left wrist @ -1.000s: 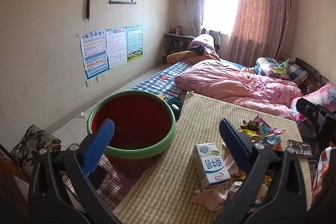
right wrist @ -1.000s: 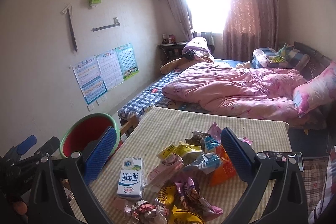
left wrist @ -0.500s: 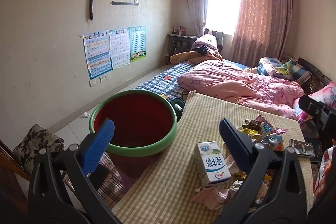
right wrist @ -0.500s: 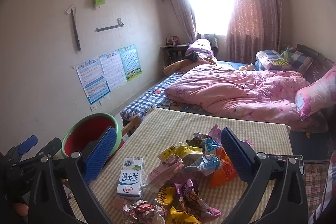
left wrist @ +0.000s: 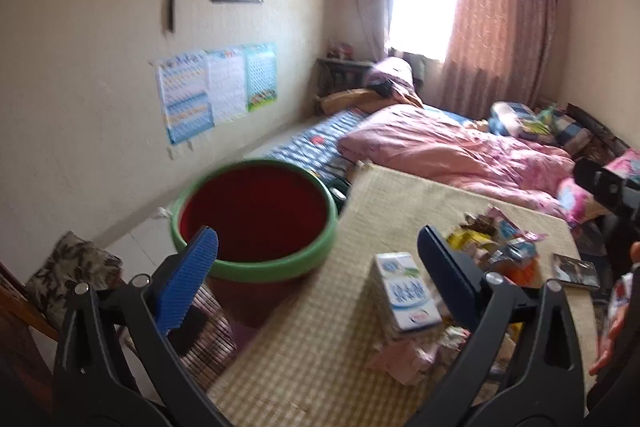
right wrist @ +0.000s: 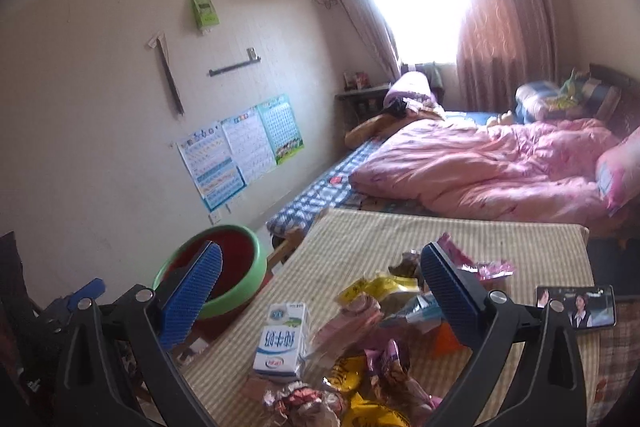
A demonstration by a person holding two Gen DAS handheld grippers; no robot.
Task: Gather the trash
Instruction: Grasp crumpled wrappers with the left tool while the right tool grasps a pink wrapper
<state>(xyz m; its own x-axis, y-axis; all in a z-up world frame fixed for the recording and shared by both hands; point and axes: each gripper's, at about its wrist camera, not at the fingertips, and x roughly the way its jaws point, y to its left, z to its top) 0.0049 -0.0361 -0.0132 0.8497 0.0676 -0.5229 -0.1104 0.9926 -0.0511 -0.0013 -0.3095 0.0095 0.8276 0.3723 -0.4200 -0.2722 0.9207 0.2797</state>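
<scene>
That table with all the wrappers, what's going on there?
A person holding a clamp-like tool in each hand is clearing trash. Both the left tool and the right tool hang open and empty above the table. The milk carton and wrappers lie untouched; the red bin waits beside the table.

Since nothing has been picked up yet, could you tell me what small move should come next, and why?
Probably lower the right gripper onto the wrapper pile and close on one piece. Both grippers are open and empty, the wrappers and milk carton lie right below its fingers, and the red bin waits beside the table.
</scene>
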